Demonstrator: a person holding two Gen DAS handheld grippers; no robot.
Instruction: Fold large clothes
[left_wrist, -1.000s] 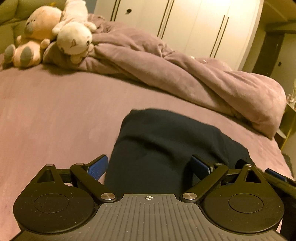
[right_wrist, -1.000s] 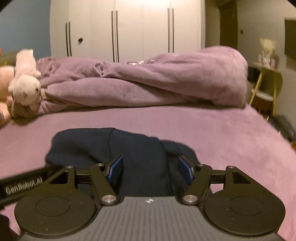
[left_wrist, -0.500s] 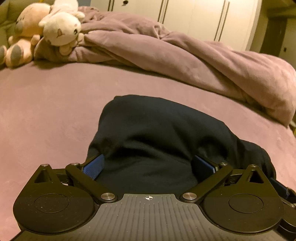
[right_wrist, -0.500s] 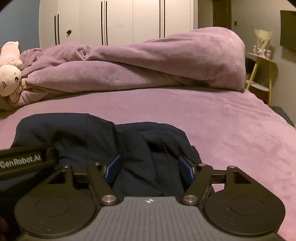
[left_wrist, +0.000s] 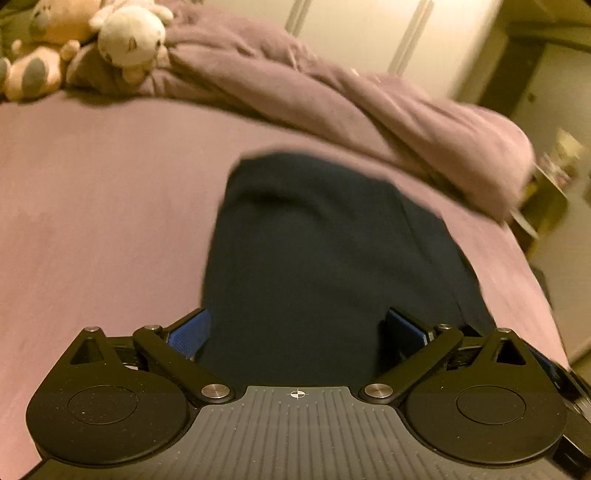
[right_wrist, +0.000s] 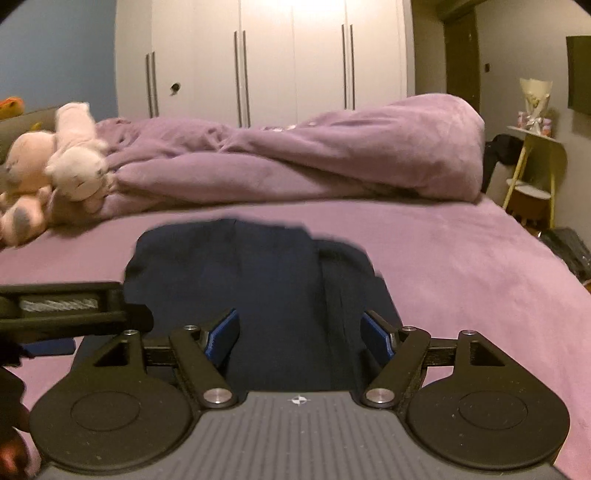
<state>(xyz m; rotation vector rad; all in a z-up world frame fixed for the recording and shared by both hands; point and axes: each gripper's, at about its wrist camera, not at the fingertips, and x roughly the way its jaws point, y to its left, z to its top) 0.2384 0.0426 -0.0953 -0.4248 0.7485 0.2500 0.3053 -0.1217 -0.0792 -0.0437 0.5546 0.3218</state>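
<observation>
The dark navy garment (left_wrist: 325, 258) lies on the bed (left_wrist: 92, 206), its long axis running away from both tongs toward the far edge. The left tongs (left_wrist: 295, 328) stand wide over its near end. The right tongs (right_wrist: 299, 332), whose jaws have just been opening, also stand wide with cloth between them, not pinched.

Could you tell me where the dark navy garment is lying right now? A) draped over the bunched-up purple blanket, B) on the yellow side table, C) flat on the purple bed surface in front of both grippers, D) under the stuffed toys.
C: the navy garment lies on the purple bed, apart from the blanket and stuffed toys.
</observation>
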